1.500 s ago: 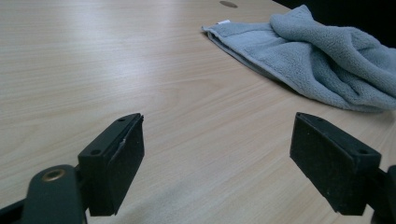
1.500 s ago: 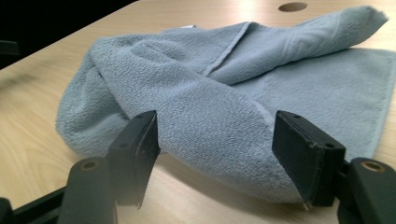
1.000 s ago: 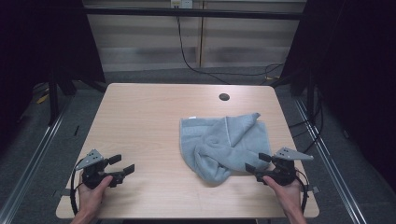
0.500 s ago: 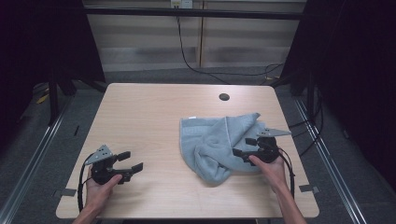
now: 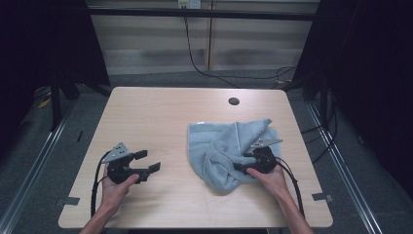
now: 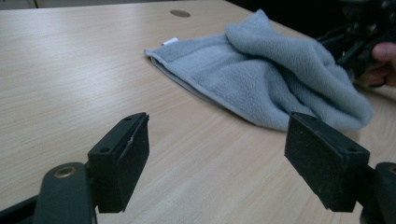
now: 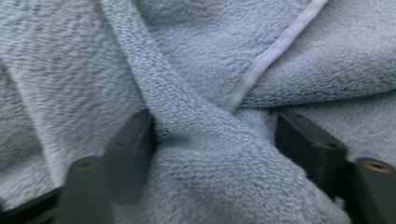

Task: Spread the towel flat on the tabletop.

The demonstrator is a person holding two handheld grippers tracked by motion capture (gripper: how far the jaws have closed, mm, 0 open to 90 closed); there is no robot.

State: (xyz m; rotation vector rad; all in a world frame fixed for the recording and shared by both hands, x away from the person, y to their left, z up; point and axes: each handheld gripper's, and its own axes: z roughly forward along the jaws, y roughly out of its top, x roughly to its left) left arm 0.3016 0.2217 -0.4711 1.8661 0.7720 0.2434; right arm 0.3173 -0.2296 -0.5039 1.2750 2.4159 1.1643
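1 towel, 2 grippers, 1 table

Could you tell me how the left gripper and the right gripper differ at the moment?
The left gripper hangs over bare table, jaws wide with nothing between; the right gripper is pushed into the grey towel, its jaws just closing around a fold. Both are black and hand-held.

A light wooden table with rounded corners carries a crumpled light-blue towel on its right half — bunched into folds, a pale hem showing. A small dark round hole sits near the far edge — the left half lies bare wood.
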